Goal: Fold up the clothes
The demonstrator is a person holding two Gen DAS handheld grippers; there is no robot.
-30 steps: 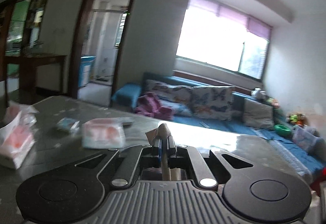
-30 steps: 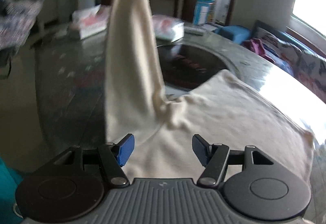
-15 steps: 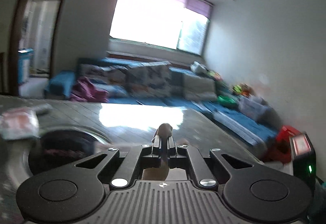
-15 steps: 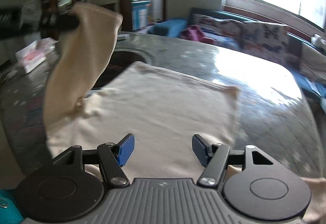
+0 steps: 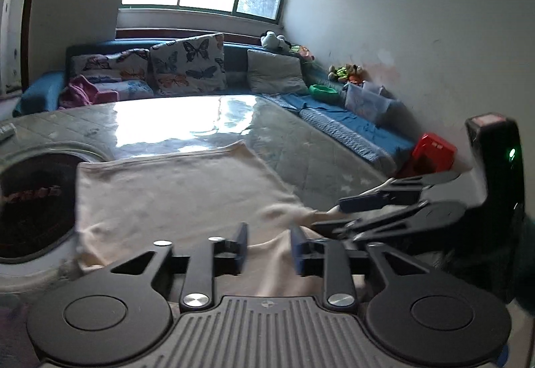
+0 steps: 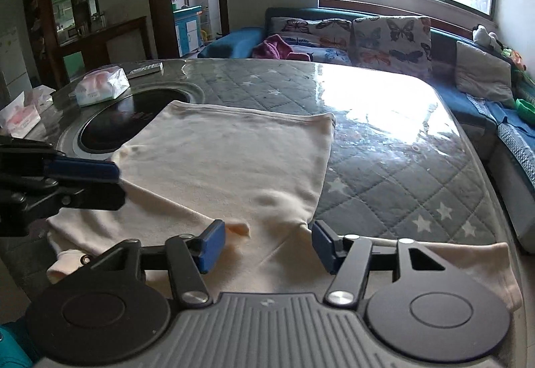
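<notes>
Left hand-held gripper (image 5: 268, 249) has let go: its fingers stand apart, and the cream garment (image 6: 227, 164) lies folded on the desk (image 6: 401, 147). Right hand-held gripper (image 6: 265, 246) hovers open-fingered, so one fold looks done.

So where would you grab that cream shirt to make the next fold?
Probably by the loose flap of the cream shirt lying just ahead of the right gripper, coming in low from the near table edge. That edge is rumpled and slightly raised, so an open jaw could slide around it; the far hem lies flat.
</notes>
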